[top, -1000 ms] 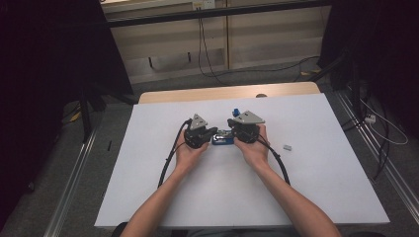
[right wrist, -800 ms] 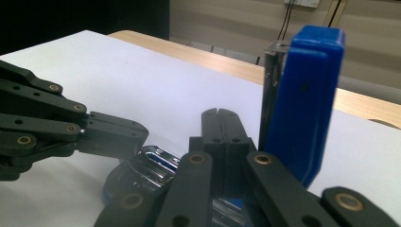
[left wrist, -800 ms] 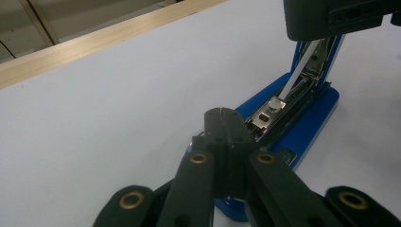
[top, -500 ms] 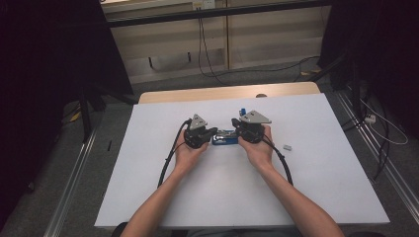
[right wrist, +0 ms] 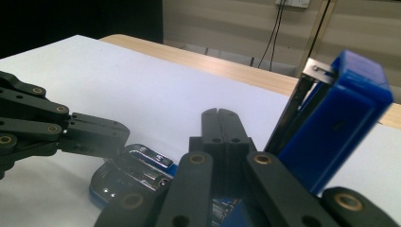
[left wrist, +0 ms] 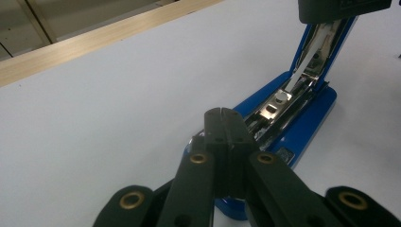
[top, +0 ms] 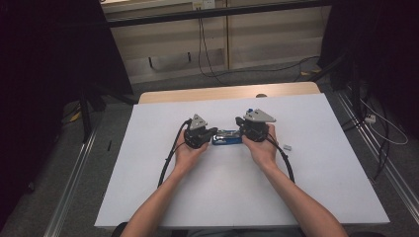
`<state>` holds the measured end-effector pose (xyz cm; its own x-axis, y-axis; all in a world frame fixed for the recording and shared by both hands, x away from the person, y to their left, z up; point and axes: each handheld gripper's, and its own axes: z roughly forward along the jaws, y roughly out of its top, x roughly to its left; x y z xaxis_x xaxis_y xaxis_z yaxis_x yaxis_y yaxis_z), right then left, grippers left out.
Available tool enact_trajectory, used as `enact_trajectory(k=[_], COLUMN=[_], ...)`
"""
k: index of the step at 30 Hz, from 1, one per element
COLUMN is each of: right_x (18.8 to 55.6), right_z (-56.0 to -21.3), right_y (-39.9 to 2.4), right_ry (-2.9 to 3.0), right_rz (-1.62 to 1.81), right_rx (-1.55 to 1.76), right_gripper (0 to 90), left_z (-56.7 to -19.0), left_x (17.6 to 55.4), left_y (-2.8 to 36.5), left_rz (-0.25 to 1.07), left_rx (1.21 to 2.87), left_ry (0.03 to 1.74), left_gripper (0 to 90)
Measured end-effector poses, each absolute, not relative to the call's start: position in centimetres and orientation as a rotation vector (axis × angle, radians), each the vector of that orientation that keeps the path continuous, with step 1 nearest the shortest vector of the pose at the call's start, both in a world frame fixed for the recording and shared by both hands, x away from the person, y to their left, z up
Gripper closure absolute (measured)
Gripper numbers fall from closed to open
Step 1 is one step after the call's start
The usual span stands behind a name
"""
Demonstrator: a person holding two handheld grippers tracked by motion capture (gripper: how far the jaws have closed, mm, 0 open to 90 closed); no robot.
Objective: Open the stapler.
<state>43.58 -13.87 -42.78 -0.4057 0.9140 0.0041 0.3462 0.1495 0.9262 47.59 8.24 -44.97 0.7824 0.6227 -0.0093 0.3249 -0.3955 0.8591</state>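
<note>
High view, blue stapler [top: 227, 138] lying on the white table [top: 148, 187] between the two hands, its lid swung up, left gripper [top: 211, 133] with jaws pressed together on the front end of its base, right gripper [top: 242, 129] clenched empty beside the raised lid, small grey block [top: 287, 147] near the right hand.

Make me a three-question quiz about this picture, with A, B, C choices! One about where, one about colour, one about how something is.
1. Where does the stapler lie?
A. between the two hand-held grippers
B. on the floor
C. at the table's left edge

2. What colour is the stapler?
A. red
B. blue
C. green

3. How is the stapler's top?
A. shut flat
B. taken off
C. swung up open

Answers: 1 A, it sits between the left hand-held gripper and the right hand-held gripper. 2 B, its body is blue. 3 C, the lid stands up, baring the metal channel.
</note>
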Motion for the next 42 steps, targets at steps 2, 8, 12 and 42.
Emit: enact_trajectory(k=[2,8,12,42], right_x=[43.6,43.6,43.6,43.2], right_z=[-42.7,-42.7,-42.6,-42.5], right_y=[-13.9,-14.0,-14.4,-18.0], right_ry=[1.851,1.846,1.831,1.796], right_rz=[1.238,1.226,1.224,1.187], right_rx=[1.194,1.192,1.208,1.252], right_gripper=[90.0,90.0,90.0,90.0], left_z=[-45.0,-45.0,-45.0,-45.0], left_x=[47.6,47.6,47.6,47.6], left_y=[8.3,8.3,8.3,8.3], left_rz=[0.389,0.385,0.387,0.381], left_rx=[2.012,2.009,2.011,2.01], left_ry=[0.706,0.709,0.709,0.714], left_gripper=[90.0,90.0,90.0,90.0])
